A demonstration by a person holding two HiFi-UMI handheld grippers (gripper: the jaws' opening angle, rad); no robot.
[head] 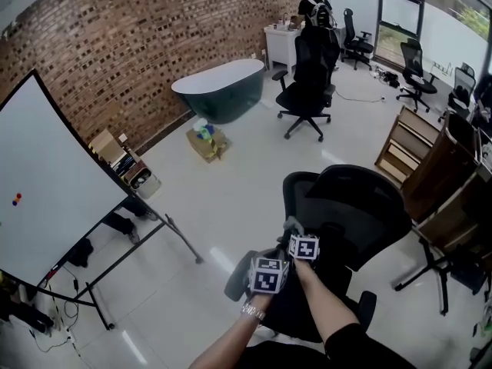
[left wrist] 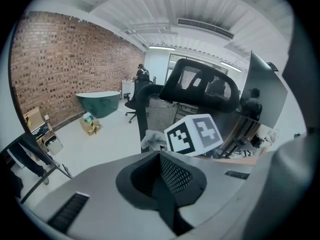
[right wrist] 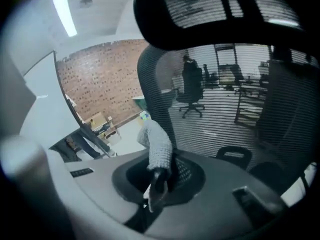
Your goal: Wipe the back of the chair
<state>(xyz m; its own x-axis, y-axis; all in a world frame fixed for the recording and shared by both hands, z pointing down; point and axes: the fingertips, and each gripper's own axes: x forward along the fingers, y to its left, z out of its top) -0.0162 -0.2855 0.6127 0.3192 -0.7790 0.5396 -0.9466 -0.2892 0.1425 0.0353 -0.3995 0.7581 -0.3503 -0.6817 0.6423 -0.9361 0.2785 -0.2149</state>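
Grey knobbly cloth (right wrist: 156, 145) in right gripper (right wrist: 159, 178), black mesh chair back (right wrist: 225, 115)

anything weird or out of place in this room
One thing: a dark green freestanding bathtub stands on the office floor against the red brick wall, close to a black swivel chair. It is an odd fixture for an office. Nothing looks spilled or broken.

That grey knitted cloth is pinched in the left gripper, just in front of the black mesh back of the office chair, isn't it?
Not quite. The grey knitted cloth is pinched in the right gripper, as the right gripper view shows; the left gripper holds nothing. The rest stands: the cloth is just in front of the black mesh back of the office chair.
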